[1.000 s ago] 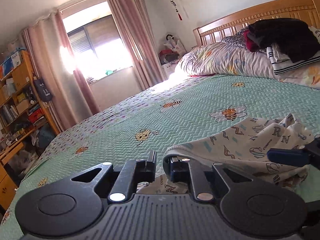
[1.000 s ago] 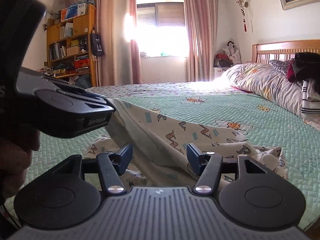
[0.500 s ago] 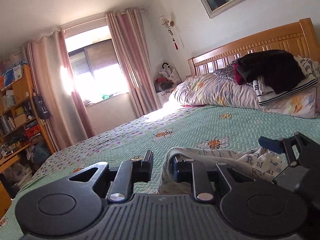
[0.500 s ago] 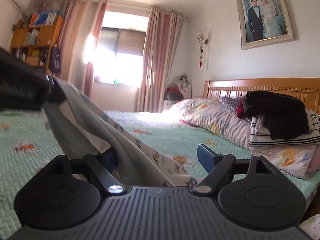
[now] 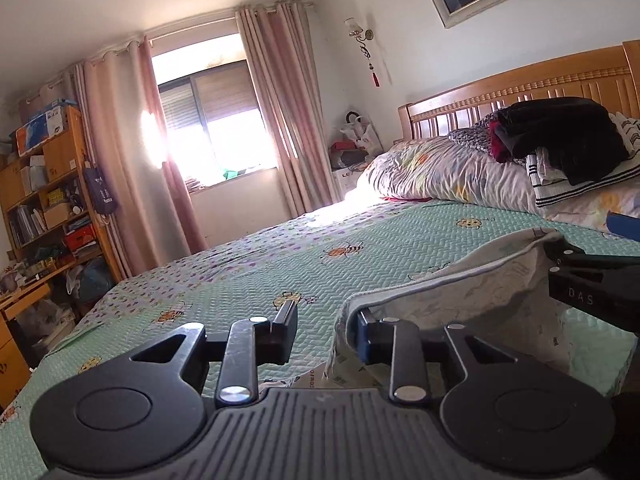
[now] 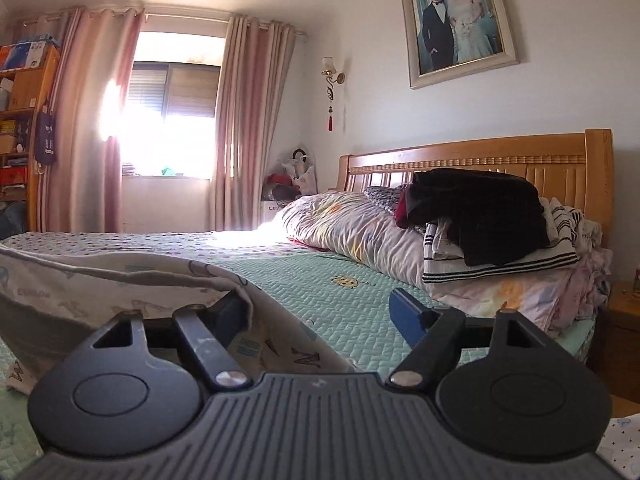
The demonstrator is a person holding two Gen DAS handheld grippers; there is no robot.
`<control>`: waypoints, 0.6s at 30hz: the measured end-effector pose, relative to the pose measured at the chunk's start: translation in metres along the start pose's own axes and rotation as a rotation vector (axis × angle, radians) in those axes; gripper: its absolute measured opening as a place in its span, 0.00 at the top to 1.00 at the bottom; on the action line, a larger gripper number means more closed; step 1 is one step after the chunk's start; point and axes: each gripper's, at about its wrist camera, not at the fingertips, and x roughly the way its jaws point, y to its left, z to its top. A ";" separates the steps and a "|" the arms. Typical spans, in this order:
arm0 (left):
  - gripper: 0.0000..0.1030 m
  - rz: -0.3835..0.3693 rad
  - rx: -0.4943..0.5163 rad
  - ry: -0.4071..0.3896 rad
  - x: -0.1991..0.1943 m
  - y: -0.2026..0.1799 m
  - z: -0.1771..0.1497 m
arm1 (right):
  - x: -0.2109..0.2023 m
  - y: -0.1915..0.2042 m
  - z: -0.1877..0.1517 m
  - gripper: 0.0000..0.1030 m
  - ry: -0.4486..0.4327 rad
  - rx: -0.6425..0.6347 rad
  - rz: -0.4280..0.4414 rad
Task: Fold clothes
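Cotton-looking printed garment (image 5: 460, 300) drapes, seemingly unpinched, over both grippers' inner fingers.

Bed (image 6: 352, 304), green bee-print quilt: printed garment (image 6: 100, 288) near foot, duvet roll (image 6: 360, 236) by headboard.

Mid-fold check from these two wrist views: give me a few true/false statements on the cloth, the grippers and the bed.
1. The printed cloth lies flat on the bedspread. False: it is lifted, draped over one finger of each gripper.
2. The left gripper is shut. False: its jaws are opening, with a gap between them.
3. Dark clothing sits piled by the headboard. True.
4. The right gripper stands wide. True, though closing.
5. The curtains are green. False: pink.
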 end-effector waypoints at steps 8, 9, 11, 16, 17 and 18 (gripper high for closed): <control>0.63 -0.032 -0.006 0.063 0.004 -0.005 -0.022 | 0.007 -0.002 -0.009 0.67 0.074 0.001 0.152; 0.62 -0.036 -0.004 0.062 0.004 -0.006 -0.023 | 0.006 0.001 -0.009 0.73 0.072 -0.017 0.165; 0.60 -0.041 -0.002 0.061 0.005 -0.008 -0.024 | 0.005 0.004 -0.010 0.92 0.072 -0.038 0.178; 0.60 -0.043 -0.018 0.083 0.016 -0.007 -0.029 | -0.002 0.011 -0.013 0.95 0.070 -0.059 0.173; 0.60 -0.044 -0.019 0.085 0.016 -0.007 -0.030 | -0.003 0.012 -0.013 0.86 0.071 -0.063 0.152; 0.61 -0.044 -0.021 0.087 0.016 -0.007 -0.031 | -0.006 0.011 -0.012 0.79 0.062 -0.061 0.130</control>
